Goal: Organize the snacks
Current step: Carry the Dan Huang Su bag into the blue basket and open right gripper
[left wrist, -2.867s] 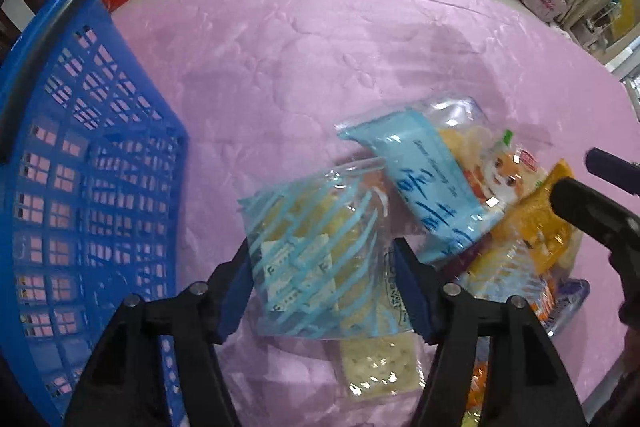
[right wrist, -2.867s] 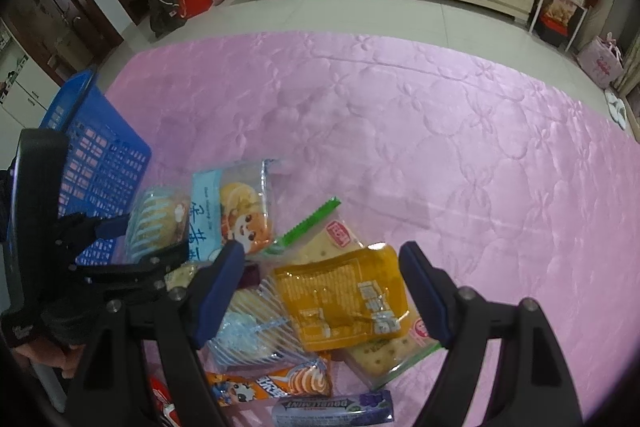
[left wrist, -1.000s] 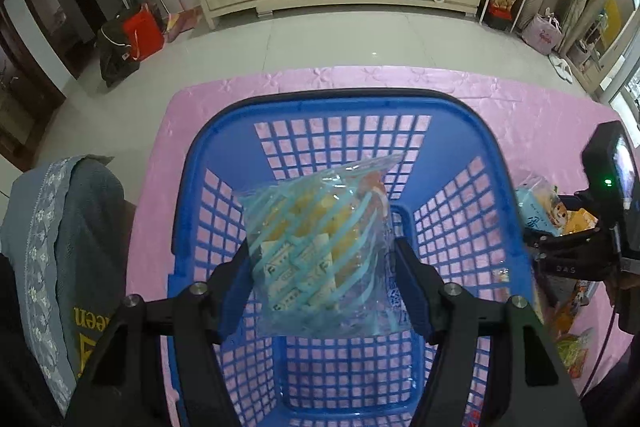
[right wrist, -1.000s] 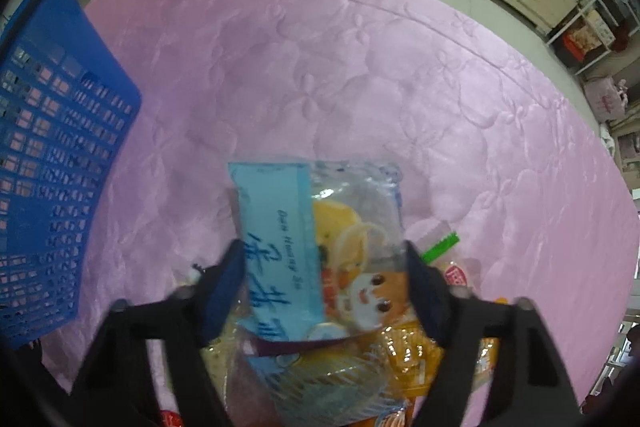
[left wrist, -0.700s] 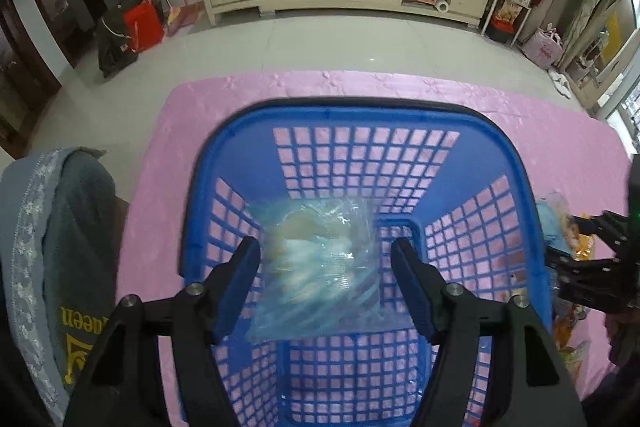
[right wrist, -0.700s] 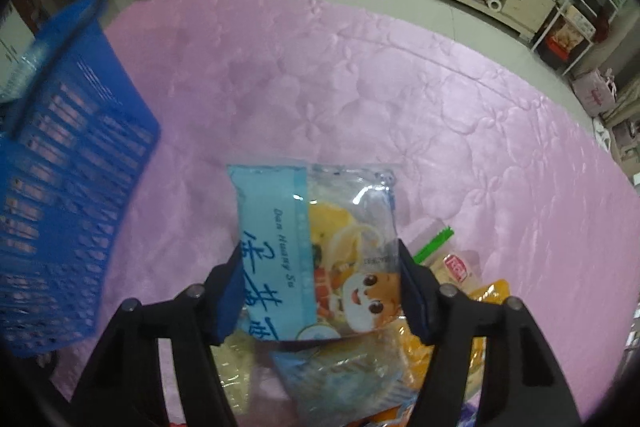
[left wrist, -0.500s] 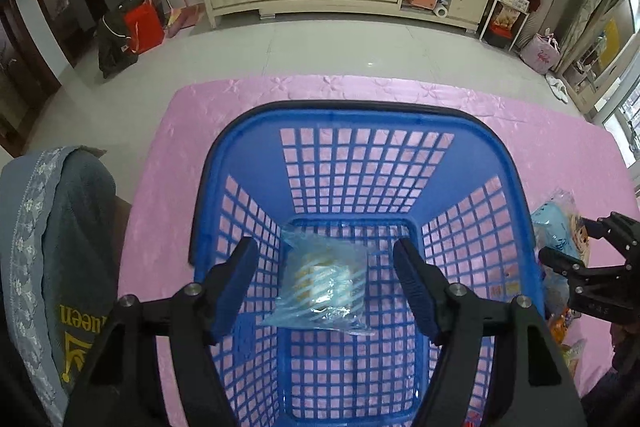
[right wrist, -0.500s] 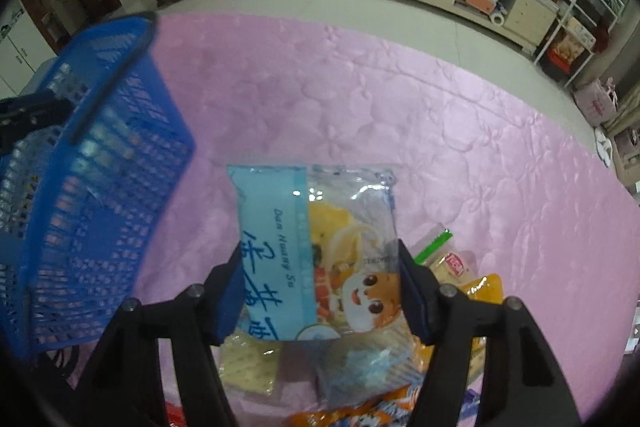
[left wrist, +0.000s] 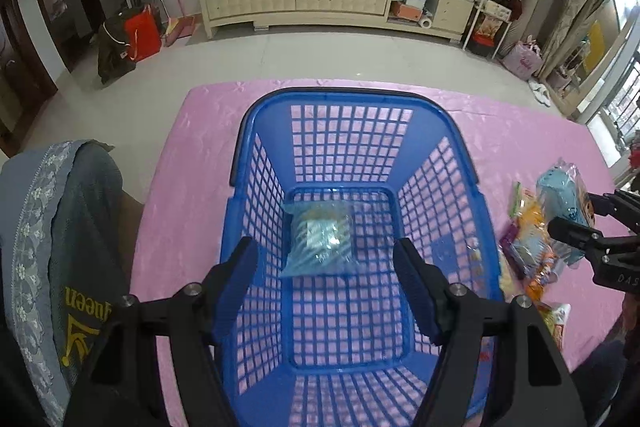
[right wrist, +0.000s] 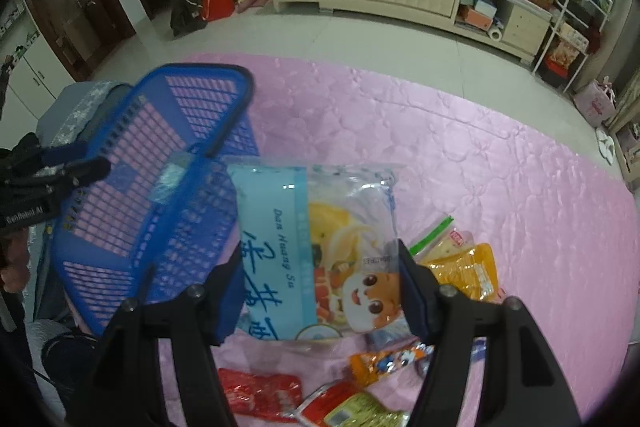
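Right now your right gripper [right wrist: 320,287] is clamped across the lower half of the blue-banded cartoon snack bag [right wrist: 316,247], one jaw on each side edge, and the bag stands up forward of the jaws. It looks light, puffy and slick, with crushable pieces inside, so pinch the flat side seams and don't squeeze the middle. Just left of those jaws sits the blue basket [right wrist: 152,163]; below and right of them the remaining packets [right wrist: 464,271] lie on the pink cloth [right wrist: 500,167]. Your left gripper [left wrist: 326,287] hangs spread wide and empty over the basket, and the striped blue packet [left wrist: 320,243] lies on the basket floor just ahead of its jaws.
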Motion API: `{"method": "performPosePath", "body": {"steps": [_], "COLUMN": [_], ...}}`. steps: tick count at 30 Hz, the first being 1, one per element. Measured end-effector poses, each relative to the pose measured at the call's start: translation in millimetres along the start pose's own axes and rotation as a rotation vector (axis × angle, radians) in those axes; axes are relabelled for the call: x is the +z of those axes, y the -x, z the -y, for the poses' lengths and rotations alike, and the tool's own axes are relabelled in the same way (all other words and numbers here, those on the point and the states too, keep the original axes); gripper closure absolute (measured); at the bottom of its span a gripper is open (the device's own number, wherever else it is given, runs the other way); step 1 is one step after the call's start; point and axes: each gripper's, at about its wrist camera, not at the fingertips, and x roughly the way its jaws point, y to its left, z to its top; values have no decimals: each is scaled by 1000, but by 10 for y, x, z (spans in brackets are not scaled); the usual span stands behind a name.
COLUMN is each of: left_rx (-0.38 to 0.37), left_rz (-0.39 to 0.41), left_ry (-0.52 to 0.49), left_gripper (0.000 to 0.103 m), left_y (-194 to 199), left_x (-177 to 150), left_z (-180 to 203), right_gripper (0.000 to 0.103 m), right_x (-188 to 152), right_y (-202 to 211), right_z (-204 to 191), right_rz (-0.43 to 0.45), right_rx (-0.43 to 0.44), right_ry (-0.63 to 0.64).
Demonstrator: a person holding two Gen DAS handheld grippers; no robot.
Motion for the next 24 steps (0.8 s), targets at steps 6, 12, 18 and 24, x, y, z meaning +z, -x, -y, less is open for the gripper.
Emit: {"method": "performPosePath", "body": {"steps": [6,12,18,24], "left_rx": [-1,-11,-13,1], "left_rz": [36,57,80,95], "left_ry": [-28,-30,-18,-25], "left_gripper": [35,35,35,35], "left_y": [259,462,612,674], "left_x": [-144,-250,-245,-205], "left_z": [-28,-163,-360,-499], "right_gripper": [33,33,33,33], "right_x": [-22,-9,60,216], "right_y": [263,401,469,451], "right_z": [-209,-502,-738,-963], "right_rz": [38,56,73,77], "right_rx": [24,25,35,35], "right_ry": [-25,-12,-8,12]}}
